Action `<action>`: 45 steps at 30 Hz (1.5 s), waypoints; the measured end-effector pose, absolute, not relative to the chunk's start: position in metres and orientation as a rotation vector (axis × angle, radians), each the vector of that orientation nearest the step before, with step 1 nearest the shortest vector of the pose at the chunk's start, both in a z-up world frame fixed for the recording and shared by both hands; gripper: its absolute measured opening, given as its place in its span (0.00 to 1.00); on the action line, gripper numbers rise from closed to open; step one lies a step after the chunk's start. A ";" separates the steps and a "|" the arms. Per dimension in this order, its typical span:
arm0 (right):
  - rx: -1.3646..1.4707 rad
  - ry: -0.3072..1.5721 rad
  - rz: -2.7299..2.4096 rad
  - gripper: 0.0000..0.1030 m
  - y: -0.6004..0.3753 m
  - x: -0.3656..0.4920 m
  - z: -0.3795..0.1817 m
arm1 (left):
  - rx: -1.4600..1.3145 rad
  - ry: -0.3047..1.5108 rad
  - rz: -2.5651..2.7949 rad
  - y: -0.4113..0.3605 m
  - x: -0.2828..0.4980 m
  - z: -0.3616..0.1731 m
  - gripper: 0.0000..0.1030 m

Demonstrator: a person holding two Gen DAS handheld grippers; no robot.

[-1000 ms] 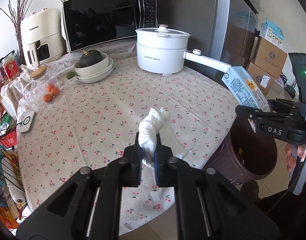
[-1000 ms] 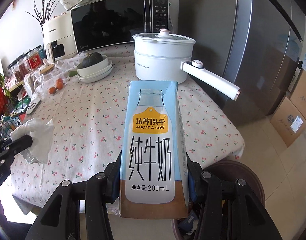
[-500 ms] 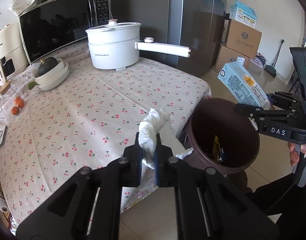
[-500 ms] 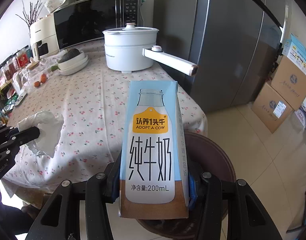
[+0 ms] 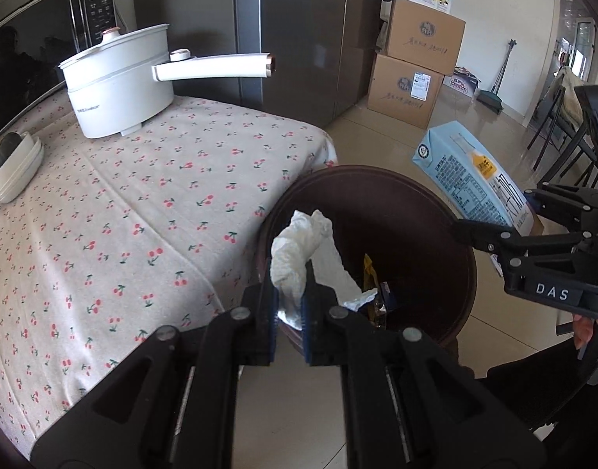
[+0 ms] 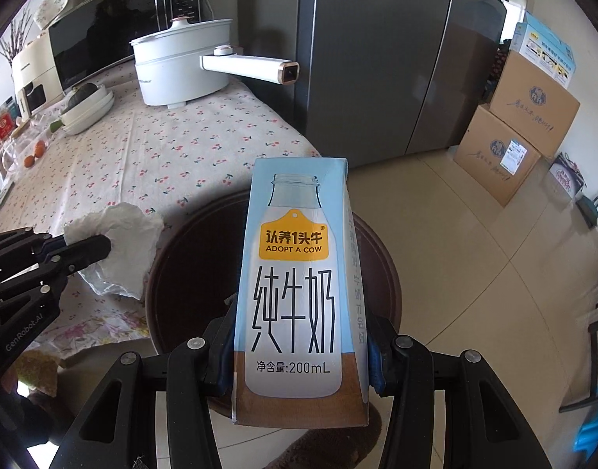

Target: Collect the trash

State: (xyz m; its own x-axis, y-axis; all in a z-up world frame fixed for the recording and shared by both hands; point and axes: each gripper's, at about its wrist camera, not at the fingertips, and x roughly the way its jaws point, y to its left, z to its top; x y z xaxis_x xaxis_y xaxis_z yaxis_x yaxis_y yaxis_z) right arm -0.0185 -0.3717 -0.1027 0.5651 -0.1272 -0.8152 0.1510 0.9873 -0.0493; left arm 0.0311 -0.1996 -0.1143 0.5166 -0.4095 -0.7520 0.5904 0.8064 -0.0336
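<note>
I am holding the left gripper (image 5: 289,308) clamped on a crumpled paper towel (image 5: 299,252), soft and nearly weightless, pinched low at its bunched middle, hanging over the near-left rim of the brown trash bin (image 5: 468,273). Right of that, the right gripper (image 6: 300,355) is squeezing a 200 mL milk carton (image 6: 299,293) by its lower sides above the bin; it looks light, stiff-walled but crushable.

The bin's (image 5: 468,269) mouth lies open below, wrappers (image 5: 371,279) apparently low inside; the table edge (image 5: 259,211) crowds its left rim.
</note>
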 end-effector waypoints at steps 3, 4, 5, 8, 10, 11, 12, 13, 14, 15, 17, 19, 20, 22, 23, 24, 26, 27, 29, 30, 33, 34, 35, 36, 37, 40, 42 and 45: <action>0.040 0.965 -0.177 0.50 -0.379 -0.018 -0.105 | 0.237 0.837 -0.619 -0.210 0.035 -0.122 0.11; 0.041 0.966 -0.181 0.50 -0.381 -0.018 -0.106 | 0.232 0.827 -0.629 -0.210 0.036 -0.124 0.12; 0.042 0.969 -0.185 0.50 -0.382 -0.018 -0.106 | 0.227 0.810 -0.638 -0.211 0.036 -0.125 0.15; 0.048 0.977 -0.191 0.50 -0.385 -0.015 -0.108 | 0.221 0.831 -0.621 -0.213 0.043 -0.130 0.68; 0.047 0.982 -0.191 0.50 -0.385 -0.013 -0.109 | 0.208 0.825 -0.587 -0.210 0.044 -0.131 0.80; 0.046 0.983 -0.190 0.50 -0.385 -0.012 -0.110 | 0.216 0.834 -0.577 -0.210 0.045 -0.131 0.80; 0.044 0.983 -0.189 0.50 -0.384 -0.012 -0.110 | 0.224 0.848 -0.563 -0.210 0.045 -0.132 0.80; 0.041 0.983 -0.186 0.50 -0.383 -0.011 -0.110 | 0.228 0.858 -0.548 -0.209 0.046 -0.133 0.82; 0.039 0.983 -0.183 0.50 -0.381 -0.010 -0.110 | 0.227 0.865 -0.536 -0.207 0.047 -0.134 0.83; 0.036 0.982 -0.179 0.50 -0.380 -0.010 -0.109 | 0.224 0.871 -0.526 -0.204 0.047 -0.135 0.86; 0.031 0.980 -0.172 0.50 -0.376 -0.010 -0.109 | 0.218 0.885 -0.507 -0.199 0.047 -0.135 0.89; 0.026 0.978 -0.167 0.50 -0.374 -0.009 -0.109 | 0.207 0.893 -0.494 -0.192 0.047 -0.135 0.94; 0.024 0.976 -0.166 0.51 -0.373 -0.009 -0.108 | 0.201 0.895 -0.489 -0.189 0.047 -0.134 0.95; 0.024 0.966 -0.170 0.52 -0.371 -0.009 -0.107 | 0.194 0.892 -0.477 -0.183 0.047 -0.131 0.97; 0.024 0.960 -0.176 0.64 -0.370 -0.009 -0.106 | 0.191 0.890 -0.473 -0.180 0.046 -0.129 0.97; 0.025 0.955 -0.183 0.84 -0.370 -0.009 -0.105 | 0.189 0.887 -0.467 -0.178 0.045 -0.126 0.98; 0.031 0.936 -0.185 0.89 -0.368 -0.011 -0.101 | 0.183 0.880 -0.453 -0.172 0.044 -0.121 0.99; 0.028 0.931 -0.183 0.89 -0.367 -0.011 -0.099 | 0.177 0.875 -0.443 -0.168 0.043 -0.118 0.99; 0.011 0.916 -0.179 0.89 -0.362 -0.013 -0.093 | 0.159 0.866 -0.419 -0.160 0.040 -0.109 0.99; 0.001 0.905 -0.175 0.89 -0.359 -0.015 -0.090 | 0.149 0.862 -0.409 -0.156 0.039 -0.105 0.99; -0.041 0.866 -0.159 0.89 -0.344 -0.021 -0.076 | 0.140 0.841 -0.375 -0.146 0.031 -0.092 0.99; -0.057 0.850 -0.153 0.89 -0.339 -0.024 -0.070 | 0.141 0.830 -0.363 -0.142 0.027 -0.087 0.99; -0.072 0.834 -0.149 0.90 -0.334 -0.027 -0.065 | 0.143 0.816 -0.348 -0.138 0.023 -0.082 0.99; -0.087 0.819 -0.148 0.90 -0.327 -0.031 -0.059 | 0.147 0.804 -0.327 -0.134 0.020 -0.078 0.99; -0.100 0.804 -0.144 0.91 -0.322 -0.035 -0.053 | 0.149 0.790 -0.306 -0.130 0.015 -0.073 0.99; -0.125 0.757 -0.121 0.92 -0.305 -0.048 -0.037 | 0.157 0.756 -0.222 -0.114 0.002 -0.062 0.99; -0.141 0.719 -0.103 0.97 -0.293 -0.055 -0.026 | 0.149 0.747 -0.175 -0.103 -0.006 -0.055 0.99; -0.160 0.665 -0.074 0.98 -0.276 -0.065 -0.012 | 0.130 0.718 -0.107 -0.086 -0.020 -0.045 0.99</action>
